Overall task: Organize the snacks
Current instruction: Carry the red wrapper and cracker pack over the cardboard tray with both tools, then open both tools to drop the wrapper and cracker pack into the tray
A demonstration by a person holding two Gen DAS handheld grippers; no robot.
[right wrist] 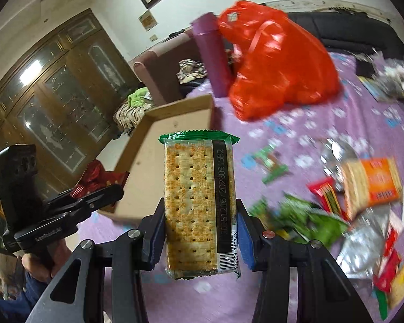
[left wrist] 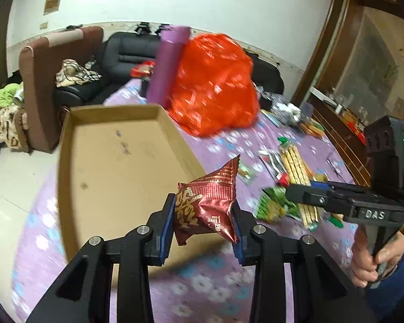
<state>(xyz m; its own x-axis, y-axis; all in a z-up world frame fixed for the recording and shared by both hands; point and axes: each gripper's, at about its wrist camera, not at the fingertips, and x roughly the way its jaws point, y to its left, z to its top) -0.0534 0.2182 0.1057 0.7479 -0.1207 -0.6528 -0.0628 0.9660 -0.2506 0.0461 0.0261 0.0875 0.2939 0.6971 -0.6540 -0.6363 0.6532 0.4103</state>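
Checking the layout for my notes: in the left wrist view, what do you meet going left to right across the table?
Cardboard tray → dark red snack packet held in the left gripper → green packets → right gripper with the hand holding it.

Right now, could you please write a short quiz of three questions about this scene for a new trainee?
1. True or false: the cardboard box already has snacks inside.
2. Which item does the right gripper hold? A) an orange packet B) a cracker pack with green ends C) the purple roll
3. Fill in: the left gripper holds a dark ___ foil packet above the near edge of the box.

Key: 1 false, the box shows a bare bottom. 2 B, the jaws press its sides. 3 red.
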